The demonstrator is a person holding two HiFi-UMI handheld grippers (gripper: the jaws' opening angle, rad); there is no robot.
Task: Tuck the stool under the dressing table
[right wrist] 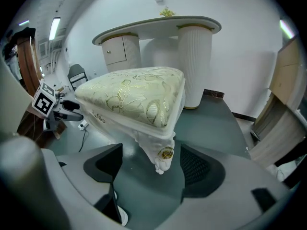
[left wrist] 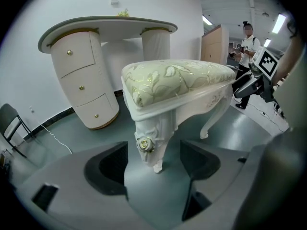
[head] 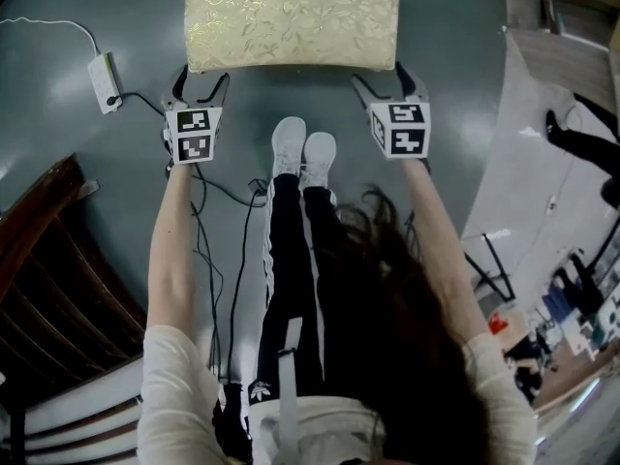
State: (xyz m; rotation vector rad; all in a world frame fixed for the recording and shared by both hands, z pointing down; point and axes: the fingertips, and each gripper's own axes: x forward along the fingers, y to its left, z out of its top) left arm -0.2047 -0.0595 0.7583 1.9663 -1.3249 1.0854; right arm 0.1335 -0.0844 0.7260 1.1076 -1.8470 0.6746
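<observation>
The stool has a cream floral cushion and white carved legs, and it stands on the grey floor just ahead of my feet. My left gripper is at its near left corner, open. That corner leg, with a rose ornament, sits between the jaws with a gap on each side. My right gripper is open at the near right corner, with that leg between its jaws. The white dressing table stands behind the stool against the wall, its kneehole facing the stool.
A white power strip with cables lies on the floor at the left. Dark wooden furniture is at my left, and light boards are at the right. A person stands in the background. A folding chair is near the wall.
</observation>
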